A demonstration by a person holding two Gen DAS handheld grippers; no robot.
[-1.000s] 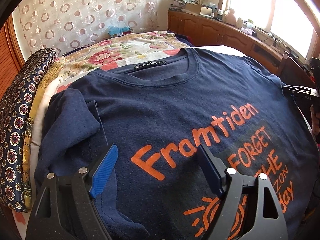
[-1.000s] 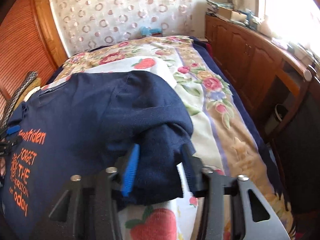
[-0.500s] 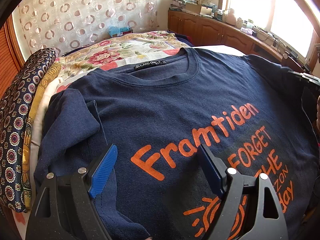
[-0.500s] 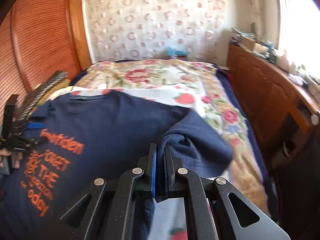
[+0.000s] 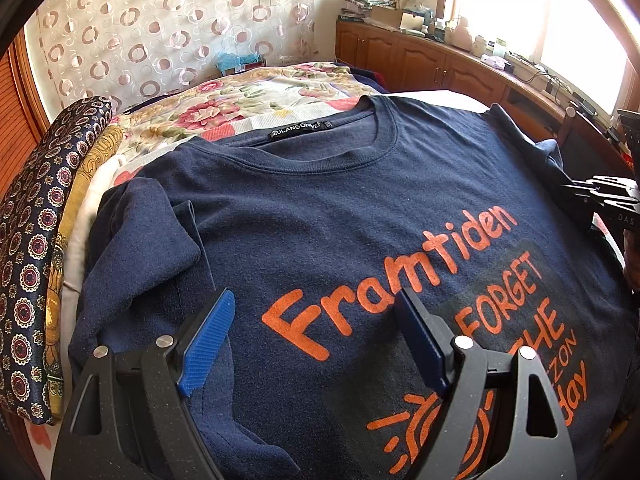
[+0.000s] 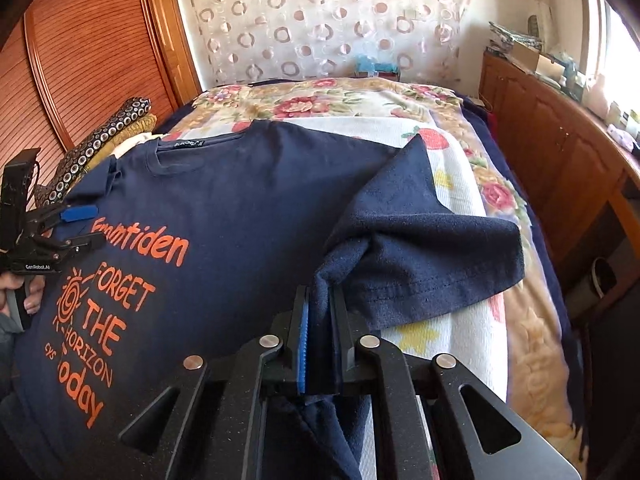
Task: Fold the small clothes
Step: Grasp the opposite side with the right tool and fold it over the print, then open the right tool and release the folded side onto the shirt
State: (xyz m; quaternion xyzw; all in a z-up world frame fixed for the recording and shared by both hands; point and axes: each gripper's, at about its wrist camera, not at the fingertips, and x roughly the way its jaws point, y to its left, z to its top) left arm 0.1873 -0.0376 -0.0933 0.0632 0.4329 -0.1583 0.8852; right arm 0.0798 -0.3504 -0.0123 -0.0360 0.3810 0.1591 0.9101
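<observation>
A: Where is the navy T-shirt (image 5: 320, 208) relative to the two tools?

B: It lies face up on the floral bedspread (image 6: 360, 100), directly under and ahead of the left gripper (image 5: 316, 340). That gripper's jaws stand wide apart above the orange lettering, holding nothing. The folded left sleeve (image 5: 140, 248) sits just off its blue pad's side.

A: And the right gripper (image 6: 320, 336)?

B: Its jaws are nearly together, clamped on a bunch of the shirt's right sleeve (image 6: 420, 256). They have just eased slightly apart, with the cloth still pinched between the pads. The sleeve fans out ahead and to the right of the fingers, raised off the bedspread.

A: What does one camera catch that the other misses?

B: Only the right wrist view shows the pinch itself, plus a hand (image 6: 28, 296) gripping the left tool's handle at the far left edge. The left wrist view shows the neck label (image 5: 298, 126) clearly and the stacked patterned cushions (image 5: 36, 240) beside the shirt; the right tool appears there only as a dark sliver at the frame's right edge.

A: Pose?

B: Both tools tilt downward toward the bed.
</observation>
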